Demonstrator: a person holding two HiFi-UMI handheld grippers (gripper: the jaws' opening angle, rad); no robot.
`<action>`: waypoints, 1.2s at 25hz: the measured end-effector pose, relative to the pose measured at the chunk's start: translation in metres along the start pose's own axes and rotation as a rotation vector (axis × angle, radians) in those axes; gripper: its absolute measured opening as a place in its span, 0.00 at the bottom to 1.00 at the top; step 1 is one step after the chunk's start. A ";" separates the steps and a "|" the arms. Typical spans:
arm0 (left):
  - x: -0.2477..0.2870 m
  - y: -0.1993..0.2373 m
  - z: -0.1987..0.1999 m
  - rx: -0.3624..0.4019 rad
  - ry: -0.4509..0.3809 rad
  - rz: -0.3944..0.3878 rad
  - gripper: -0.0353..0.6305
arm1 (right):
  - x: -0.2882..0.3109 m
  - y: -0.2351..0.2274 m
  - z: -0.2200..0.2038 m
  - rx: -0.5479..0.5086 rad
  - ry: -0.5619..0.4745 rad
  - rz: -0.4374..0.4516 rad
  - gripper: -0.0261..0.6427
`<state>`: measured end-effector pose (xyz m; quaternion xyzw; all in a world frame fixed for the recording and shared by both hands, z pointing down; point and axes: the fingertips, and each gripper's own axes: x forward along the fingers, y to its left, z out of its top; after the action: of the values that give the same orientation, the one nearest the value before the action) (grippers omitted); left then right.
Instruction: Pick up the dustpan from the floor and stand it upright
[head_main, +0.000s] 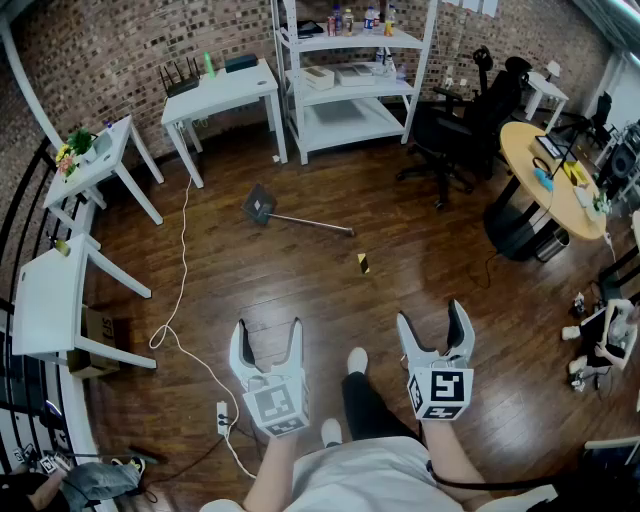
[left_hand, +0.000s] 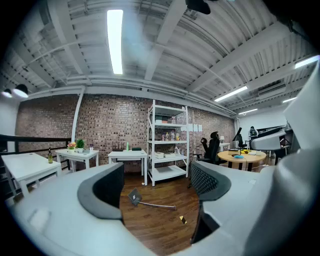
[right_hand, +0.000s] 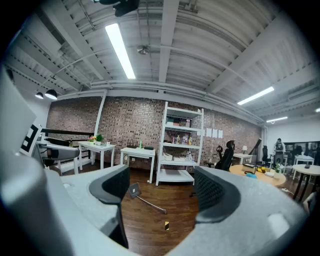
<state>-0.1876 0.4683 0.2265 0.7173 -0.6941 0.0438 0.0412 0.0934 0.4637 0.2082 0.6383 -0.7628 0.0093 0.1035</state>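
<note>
Dark wooden floor (head_main: 300, 295): dustpan (head_main: 261, 207) lying flat with its long handle stretched rightward, in front of the white shelf unit (head_main: 350, 118) and well apart from both grippers. Left gripper (head_main: 268, 326): jaws wide, nothing between. Right gripper (head_main: 433, 312): jaws apart, nothing between.

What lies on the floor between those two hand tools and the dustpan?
Nothing really blocks it. Bare wooden floor separates the left tool and right tool from the dustpan. Only a small yellow-and-black object lies flat just short of the handle's end.
</note>
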 end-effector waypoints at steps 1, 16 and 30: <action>0.020 -0.001 -0.001 0.010 0.004 -0.005 0.69 | 0.023 -0.002 -0.003 0.006 0.009 0.006 0.61; 0.304 -0.047 0.017 0.098 0.047 -0.104 0.69 | 0.318 -0.052 -0.005 0.092 0.053 0.177 0.61; 0.613 -0.028 -0.084 0.040 0.129 -0.317 0.65 | 0.607 -0.020 -0.092 0.003 0.183 0.331 0.61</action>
<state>-0.1397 -0.1293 0.3833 0.8143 -0.5671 0.0962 0.0779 0.0273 -0.1162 0.3986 0.5009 -0.8446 0.0856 0.1686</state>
